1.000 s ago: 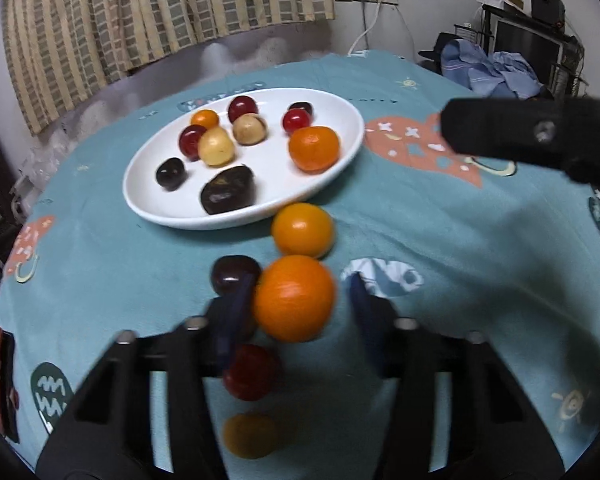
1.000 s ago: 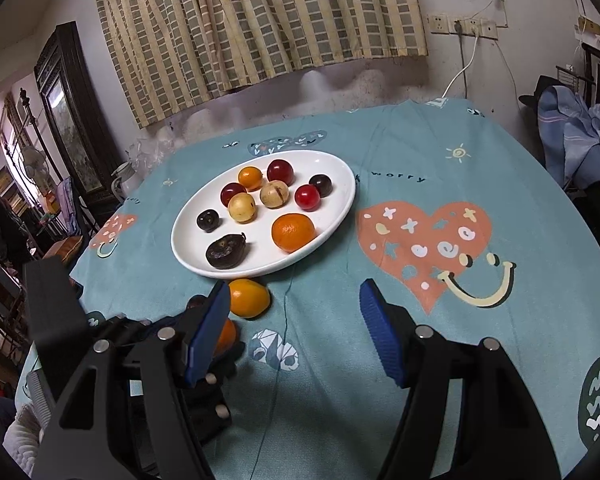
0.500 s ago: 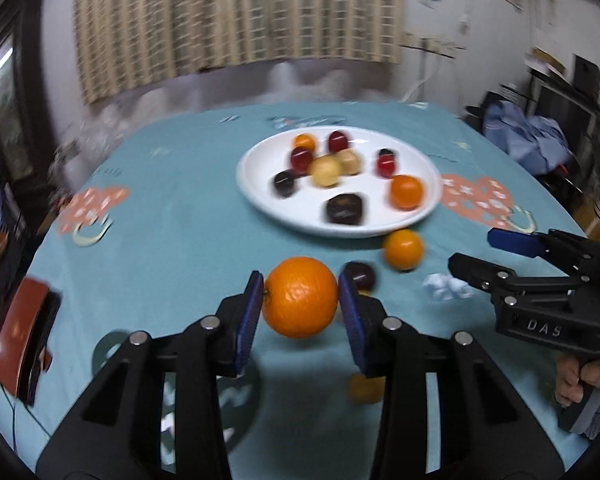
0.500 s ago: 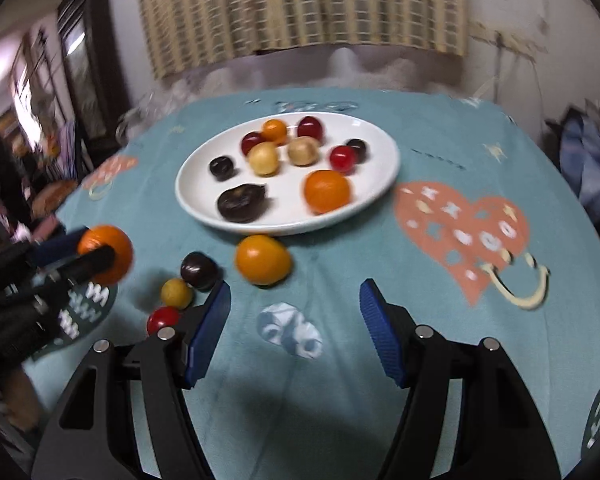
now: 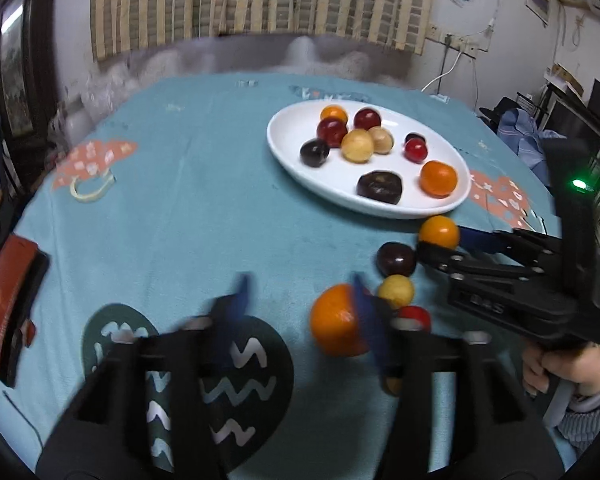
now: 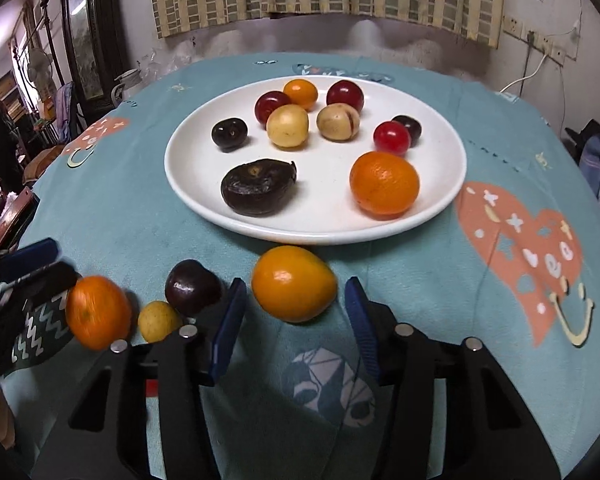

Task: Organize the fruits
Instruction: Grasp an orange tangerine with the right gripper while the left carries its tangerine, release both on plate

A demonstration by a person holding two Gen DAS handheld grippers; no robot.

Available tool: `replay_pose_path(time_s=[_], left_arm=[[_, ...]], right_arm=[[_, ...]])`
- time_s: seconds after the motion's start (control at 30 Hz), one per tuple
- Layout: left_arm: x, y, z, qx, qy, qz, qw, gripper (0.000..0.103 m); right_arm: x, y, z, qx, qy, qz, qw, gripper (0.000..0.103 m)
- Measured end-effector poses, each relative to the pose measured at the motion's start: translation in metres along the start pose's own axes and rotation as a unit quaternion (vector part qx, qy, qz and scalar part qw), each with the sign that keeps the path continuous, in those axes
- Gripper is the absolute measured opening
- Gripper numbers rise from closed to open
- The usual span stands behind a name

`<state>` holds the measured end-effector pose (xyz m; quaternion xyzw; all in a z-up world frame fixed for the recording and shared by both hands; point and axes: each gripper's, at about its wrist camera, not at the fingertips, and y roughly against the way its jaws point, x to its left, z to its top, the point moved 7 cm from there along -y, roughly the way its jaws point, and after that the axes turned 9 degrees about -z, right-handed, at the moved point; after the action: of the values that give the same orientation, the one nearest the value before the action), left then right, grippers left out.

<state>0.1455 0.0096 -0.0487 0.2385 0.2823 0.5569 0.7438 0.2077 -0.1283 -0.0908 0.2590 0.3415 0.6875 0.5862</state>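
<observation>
Both tongs stand parted, neither clamped on fruit. Nearest, the left tongs [image 5: 300, 296] have just been opening, and the orange [image 5: 338, 320] sits blurred against the right-hand pad while the other pad is clear of it, so it looks let go or nearly so; it could roll across the blue cloth [image 5: 188, 184] into the small yellow fruit [image 5: 396, 291] and red fruit [image 5: 416, 316] just beside it and scatter them. A little farther, the right tongs [image 6: 292, 312] have just been closing around the yellow-orange fruit [image 6: 294, 283], with gaps on both sides. Its smooth, rounded skin could squirt out of an off-centre pinch, knocking the dark plum [image 6: 192, 286] on its left. Beyond, the white plate [image 6: 188, 184] is already crowded, so a careless drop may set fruit rolling over the low rim.
</observation>
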Motion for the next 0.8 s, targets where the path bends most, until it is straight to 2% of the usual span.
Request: replay_pose_path(time_s=[0.1,0.23,0.37,0.43,0.47,0.5,0.67,0.8], left_arm=[[-0.016,0.009,0.004,-0.022,-0.039,-0.004,0.9990,0.075],[-0.028,-0.009,-0.009,0.012,-0.074,0.014,0.9971,0.075],[-0.019,-0.022,-0.013,0.038,-0.054,0.001,0.9978,0.071],[-0.014,-0.032,-0.019,0.055,-0.044,-0.002,0.9975,0.060],[-0.012,-0.036,-0.021,0.064,-0.039,-0.005,0.9972,0.049],[-0.010,-0.040,-0.024,0.073,-0.032,-0.013,0.9967,0.047],[-0.006,-0.045,-0.025,0.072,-0.027,-0.012,0.9969,0.045],[-0.001,-0.041,-0.021,0.057,-0.024,0.008,0.9981,0.045]], right_arm=[[-0.001,-0.003,0.000,0.002,-0.005,0.008,1.000,0.042],[-0.001,0.000,-0.001,0.001,-0.006,0.013,1.000,0.042],[-0.011,0.012,0.000,-0.005,-0.021,0.018,1.000,0.042],[-0.020,0.023,0.000,-0.011,-0.033,0.021,0.999,0.042],[-0.023,0.026,-0.001,-0.013,-0.037,0.022,0.999,0.042],[-0.027,0.031,-0.004,-0.015,-0.043,0.024,0.999,0.042],[-0.035,0.043,-0.012,-0.021,-0.053,0.026,0.998,0.042],[-0.034,0.044,-0.015,-0.020,-0.049,0.023,0.998,0.042]])
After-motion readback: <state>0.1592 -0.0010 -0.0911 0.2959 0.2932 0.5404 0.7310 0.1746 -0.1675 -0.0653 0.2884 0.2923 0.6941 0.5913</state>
